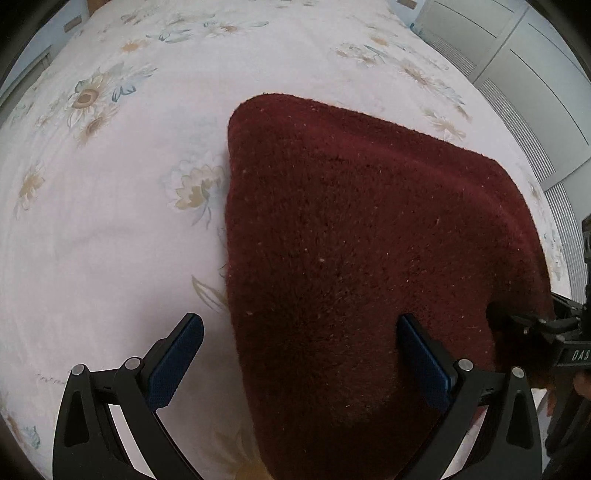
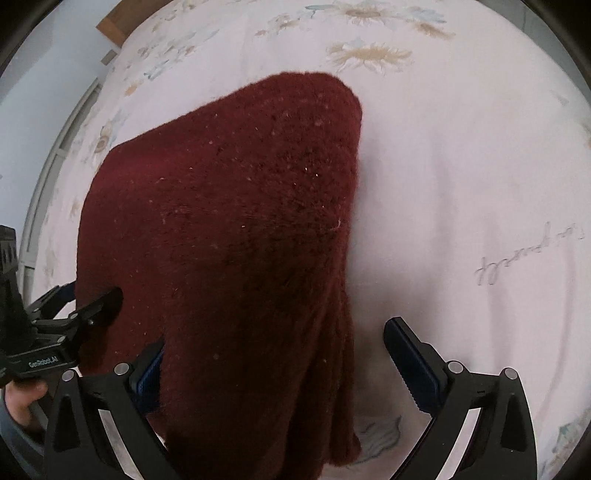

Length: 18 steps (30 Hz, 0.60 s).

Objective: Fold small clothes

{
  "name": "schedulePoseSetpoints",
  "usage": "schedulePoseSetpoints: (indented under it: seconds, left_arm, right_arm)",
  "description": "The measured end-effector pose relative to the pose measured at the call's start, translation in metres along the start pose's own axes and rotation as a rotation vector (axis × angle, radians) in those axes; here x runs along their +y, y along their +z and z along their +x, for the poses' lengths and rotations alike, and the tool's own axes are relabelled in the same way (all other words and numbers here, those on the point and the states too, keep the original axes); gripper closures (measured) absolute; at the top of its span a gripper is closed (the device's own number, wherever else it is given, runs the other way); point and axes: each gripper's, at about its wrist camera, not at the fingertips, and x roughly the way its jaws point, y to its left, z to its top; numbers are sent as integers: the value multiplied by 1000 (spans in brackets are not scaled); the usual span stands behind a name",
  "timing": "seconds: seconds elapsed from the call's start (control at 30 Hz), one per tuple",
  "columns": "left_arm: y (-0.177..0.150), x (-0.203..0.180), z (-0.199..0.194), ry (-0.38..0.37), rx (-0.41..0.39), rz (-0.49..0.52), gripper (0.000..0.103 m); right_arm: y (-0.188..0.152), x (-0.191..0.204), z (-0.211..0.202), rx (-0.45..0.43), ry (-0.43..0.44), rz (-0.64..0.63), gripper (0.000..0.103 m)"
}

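Observation:
A dark red knitted garment (image 1: pixel 354 236) lies folded on the pale floral bed sheet (image 1: pixel 110 229). My left gripper (image 1: pixel 303 354) is open wide and points down at the garment's near left edge. One blue pad (image 1: pixel 177 362) is over the sheet and the other is over the knit. In the right wrist view the same garment (image 2: pixel 236 221) fills the middle. My right gripper (image 2: pixel 280 362) is open around its near right part. The fabric partly covers its left finger (image 2: pixel 147 373), and its right finger (image 2: pixel 410 365) stands clear over the sheet. Neither gripper's pads press the cloth.
The bed sheet (image 2: pixel 461 184) spreads around the garment on all sides. White cabinet doors (image 1: pixel 524 66) stand beyond the bed's far right. A wooden board (image 2: pixel 114 26) shows at the bed's far end. A person's hand (image 2: pixel 22 398) holds the left gripper's handle.

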Motion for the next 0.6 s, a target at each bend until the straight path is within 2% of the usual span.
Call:
schedulePoseSetpoints:
  seconds: [0.17,0.2,0.23,0.27,0.3,0.37,0.47,0.53,0.6]
  left_arm:
    - [-4,4,5,-24,-1,-2,0]
    - [-5,5,5,-32,1,-3,1]
    - [-6,6,5,-44,3,-6,4]
    - [-6,8,5,-72,7,-8,8]
    - [-6,9,4,-99,10,-9,18]
    - [-6,8,2,-107,12,8,24]
    - [-4,5,0,-102,3,22,31]
    - [-6,2,-4,-104,-13,36,44]
    - [-6,-4,-11,-103,-34,59,53]
  right_arm:
    - [-3,1,3,-43,2,1,1]
    - [-5,3,3,-51,4,2,4]
    - [-6,4,4,-53,13,3,8]
    - [-6,4,4,-50,29,9,15]
    - [-7,5,4,-47,54,16,26]
    - [-6,9,2,-42,59,11,32]
    - [-5,17,-2,-40,64,2,47]
    - [-6,23,-8,-51,54,-8,53]
    - [-7,28,-16,-70,48,-12,56]
